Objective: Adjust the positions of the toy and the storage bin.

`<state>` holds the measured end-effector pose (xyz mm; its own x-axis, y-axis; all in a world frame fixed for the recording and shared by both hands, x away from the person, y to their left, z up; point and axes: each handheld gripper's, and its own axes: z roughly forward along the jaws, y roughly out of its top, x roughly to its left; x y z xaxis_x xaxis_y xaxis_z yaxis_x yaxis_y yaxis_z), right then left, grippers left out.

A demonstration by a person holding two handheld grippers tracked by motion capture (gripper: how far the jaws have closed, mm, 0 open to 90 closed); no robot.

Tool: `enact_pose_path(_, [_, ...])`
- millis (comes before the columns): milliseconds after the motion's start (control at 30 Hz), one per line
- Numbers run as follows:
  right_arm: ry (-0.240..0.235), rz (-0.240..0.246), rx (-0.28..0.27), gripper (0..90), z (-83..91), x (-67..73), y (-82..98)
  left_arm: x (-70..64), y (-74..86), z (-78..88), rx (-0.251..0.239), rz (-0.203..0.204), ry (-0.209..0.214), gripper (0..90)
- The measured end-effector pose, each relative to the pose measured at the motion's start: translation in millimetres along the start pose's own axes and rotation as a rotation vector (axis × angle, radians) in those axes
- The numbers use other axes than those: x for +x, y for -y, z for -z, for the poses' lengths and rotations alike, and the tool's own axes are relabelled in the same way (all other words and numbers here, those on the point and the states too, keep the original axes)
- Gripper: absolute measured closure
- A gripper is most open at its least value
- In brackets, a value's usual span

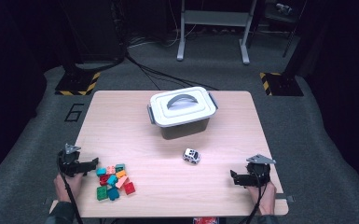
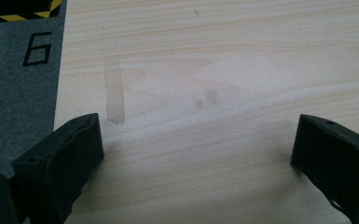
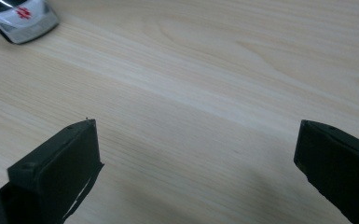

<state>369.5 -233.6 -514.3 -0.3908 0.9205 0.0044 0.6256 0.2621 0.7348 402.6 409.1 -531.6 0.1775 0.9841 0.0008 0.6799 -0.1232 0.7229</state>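
Note:
A grey storage box with a white lid and grey handle [image 1: 182, 112] stands at the far middle of the wooden table [image 1: 135, 140]. A small white toy car [image 1: 191, 156] [image 3: 21, 16] sits in front of it. A heap of coloured bricks [image 1: 114, 181] lies near the front left. My left gripper [image 1: 92, 164] [image 2: 198, 140] rests just left of the bricks, open, with bare wood between its jaws. My right gripper [image 1: 233, 177] [image 3: 196, 144] sits at the front right, open and empty, with the car farther off to its upper left.
Grey carpet surrounds the table, with a painted number 6 [image 1: 74, 112] [image 2: 38, 48] and yellow-black hazard blocks [image 1: 78, 84] to the left. Cables and a metal stand's feet [image 1: 213, 51] lie beyond the far edge. Bare wood stretches between the two grippers.

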Motion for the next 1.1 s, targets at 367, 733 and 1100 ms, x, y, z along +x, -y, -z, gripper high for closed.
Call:
enact_pose_path(367, [-0.111, 0.101, -0.014, 0.0, -15.1, 44.3, -32.9, -0.2, 0.2, 0.0, -0.002, 0.0, 0.001, 2.1])
enact_pose_path(733, [-0.181, 0.177, 0.004, 0.0, -35.9, 72.8, -51.7, -0.5, 0.3, 0.3, -0.003, -0.002, 0.005, 2.7])
enact_pose_path(1100, [-0.234, 0.246, 0.026, 1.0, -66.0, 104.4, -76.2, -0.8, 0.4, 0.3, -0.01, -0.007, 0.007, 3.6])
